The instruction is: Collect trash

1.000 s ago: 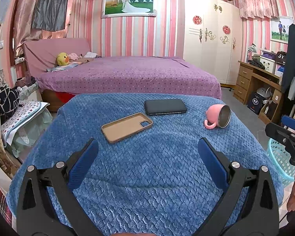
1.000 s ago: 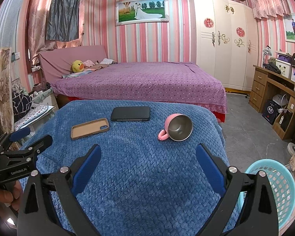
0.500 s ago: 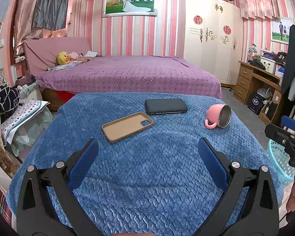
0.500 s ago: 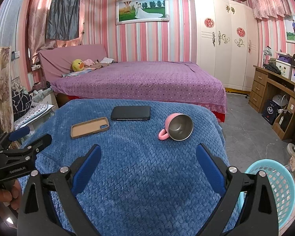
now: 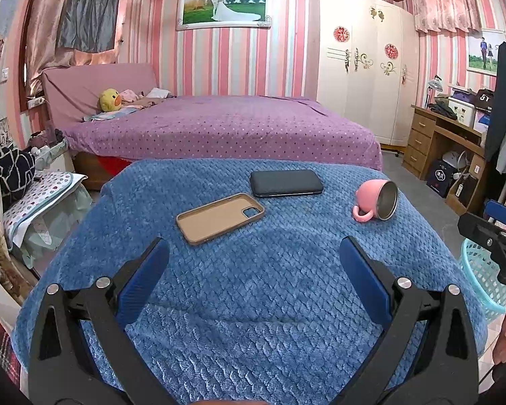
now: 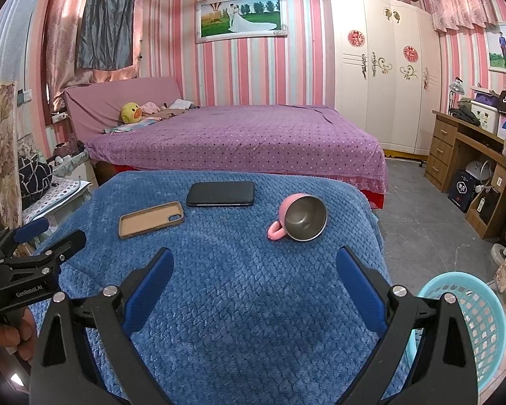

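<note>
Bedroom w/ pink-striped walls: two handheld grippers hover side by side over the near part of a surface (image 5: 253, 303) draped in a blue quilted blanket, both w/ jaws spread wide and nothing between them. Left gripper (image 5: 253, 260) sits over the near-centre of the blanket; right gripper (image 6: 254, 263) is level w/ it, further right, its black frame also visible at the right edge of the left-wrist view. A hand (image 6: 6, 337) grips the left tool's handle at the left edge of the right-wrist view.

Three items lie on the far half of the blanket, well apart from both grippers. Tan phone case (image 5: 220, 217), open side up, lies at far left, angled. Black phone (image 5: 286, 183) lies flat just beyond the case's far-right corner, nearly touching it; cannot tell if they meet. Pink mug (image 6: 298, 217) w/ a steel interior is tipped on its side at far right, mouth facing the cameras, handle resting on the blanket to its left.

Turquoise plastic basket (image 6: 472, 330) stands on the floor right of the surface, near side, by the right gripper's outer finger; what shows of its inside is bare mesh.

Bkgd: bed (image 5: 219, 128) w/ purple dotted cover beyond the surface, yellow duck plush (image 5: 109, 100) near its headboard, white wardrobe (image 6: 381, 77) at far right, wooden desk (image 6: 462, 155) along the right wall, framed wedding photo (image 6: 241, 18) on the far wall.
</note>
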